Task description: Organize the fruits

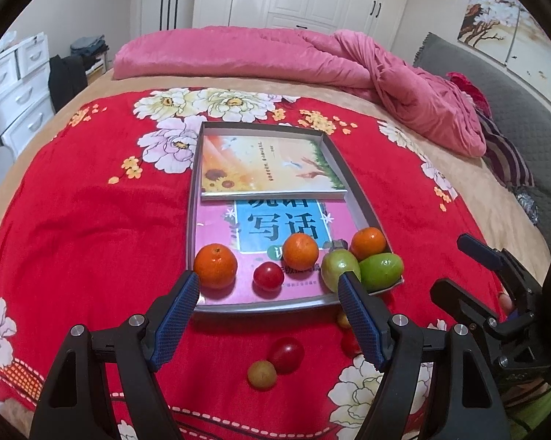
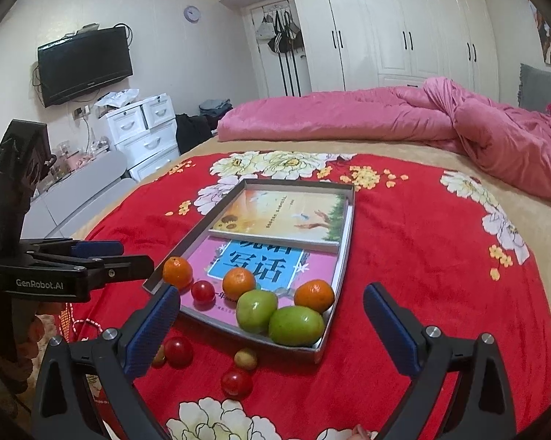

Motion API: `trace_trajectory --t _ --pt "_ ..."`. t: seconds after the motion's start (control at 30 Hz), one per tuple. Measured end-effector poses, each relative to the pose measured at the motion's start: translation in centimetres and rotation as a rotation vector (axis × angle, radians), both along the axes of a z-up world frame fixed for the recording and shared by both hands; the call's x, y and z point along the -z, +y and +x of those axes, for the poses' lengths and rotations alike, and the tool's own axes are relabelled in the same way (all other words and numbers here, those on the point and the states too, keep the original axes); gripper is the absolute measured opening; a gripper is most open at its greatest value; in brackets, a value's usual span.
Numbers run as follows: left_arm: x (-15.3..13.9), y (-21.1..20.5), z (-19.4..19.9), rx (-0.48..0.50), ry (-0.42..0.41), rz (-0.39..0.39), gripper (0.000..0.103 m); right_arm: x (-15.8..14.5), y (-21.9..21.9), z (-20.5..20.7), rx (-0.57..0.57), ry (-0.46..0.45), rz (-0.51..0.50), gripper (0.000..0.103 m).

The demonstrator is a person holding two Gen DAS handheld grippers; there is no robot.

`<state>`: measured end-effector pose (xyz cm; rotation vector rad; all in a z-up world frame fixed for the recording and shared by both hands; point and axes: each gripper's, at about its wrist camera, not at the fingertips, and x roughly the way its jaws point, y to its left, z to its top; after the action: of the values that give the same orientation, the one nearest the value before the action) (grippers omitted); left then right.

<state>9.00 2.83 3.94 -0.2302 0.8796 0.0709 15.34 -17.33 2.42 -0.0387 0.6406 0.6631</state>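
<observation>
A grey tray (image 1: 261,306) (image 2: 332,344) lies on the red flowered blanket. It holds three oranges (image 1: 215,266) (image 2: 238,283), two green fruits (image 1: 381,270) (image 2: 296,325) and a red cherry tomato (image 1: 268,275) (image 2: 203,290). On the blanket in front of the tray lie loose cherry tomatoes (image 1: 286,354) (image 2: 236,381) and small yellowish fruits (image 1: 262,374) (image 2: 245,358). My left gripper (image 1: 270,286) is open and empty, just before the tray's near edge. My right gripper (image 2: 272,295) is open and empty, above the tray's near corner.
Two books (image 1: 266,163) (image 2: 283,216) lie in the tray under the fruit. A pink quilt (image 1: 275,55) is bunched at the far side of the bed. White drawers (image 2: 143,128) and a wall TV (image 2: 84,64) stand at the left.
</observation>
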Motion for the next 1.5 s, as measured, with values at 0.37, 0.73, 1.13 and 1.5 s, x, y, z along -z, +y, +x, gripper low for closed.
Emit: trace_trajectory --t 0.37,0.73,1.13,1.5 --pt "1.3 0.4 -0.9 0.007 0.027 0.011 0.079 1.5 0.1 -0.4 0.023 0.059 -0.023 0.101" --pt "2.9 1.1 -1.9 0.010 0.059 0.016 0.079 3.2 1.0 -1.3 0.007 0.118 -0.061 0.101" --pt "5.2 1.0 -2.8 0.051 0.116 0.020 0.079 5.6 2.5 -1.8 -0.010 0.186 -0.141 0.101" --pt "6.9 -0.3 -2.8 0.112 0.156 0.015 0.079 7.1 3.0 -1.8 -0.015 0.217 -0.184 0.099"
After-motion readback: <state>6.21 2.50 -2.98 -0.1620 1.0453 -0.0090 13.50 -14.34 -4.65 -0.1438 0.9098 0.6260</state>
